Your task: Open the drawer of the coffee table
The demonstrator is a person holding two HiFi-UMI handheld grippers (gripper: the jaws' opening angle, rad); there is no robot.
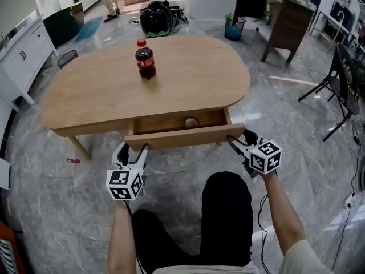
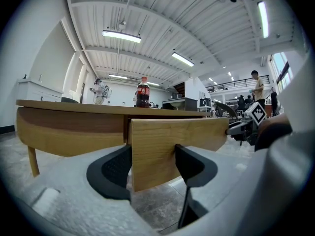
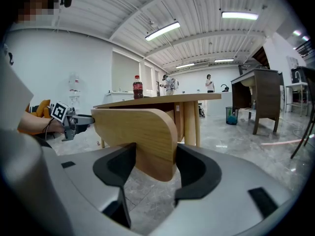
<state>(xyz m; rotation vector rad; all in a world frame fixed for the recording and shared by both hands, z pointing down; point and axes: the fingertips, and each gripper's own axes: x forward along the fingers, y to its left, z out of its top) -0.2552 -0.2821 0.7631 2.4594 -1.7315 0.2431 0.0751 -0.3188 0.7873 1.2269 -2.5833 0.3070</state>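
The oval wooden coffee table (image 1: 182, 79) has its drawer pulled partly out. A small round ball (image 1: 191, 121) lies inside the drawer. My left gripper (image 1: 134, 148) clamps the left end of the drawer front (image 1: 185, 136), and my right gripper (image 1: 240, 138) clamps its right end. In the left gripper view the wooden drawer front (image 2: 177, 136) stands between the dark pads of the left gripper (image 2: 152, 166). In the right gripper view the rounded end of the drawer front (image 3: 140, 132) sits between the pads of the right gripper (image 3: 155, 163). A cola bottle (image 1: 145, 60) stands upright on the table top.
My knees (image 1: 225, 210) are just in front of the drawer. A white cabinet (image 1: 23, 53) stands at the left, a black bag (image 1: 157, 17) and a teal bin (image 1: 234, 27) behind the table, a brown desk (image 1: 285, 19) and a folding stand (image 1: 336, 90) at the right.
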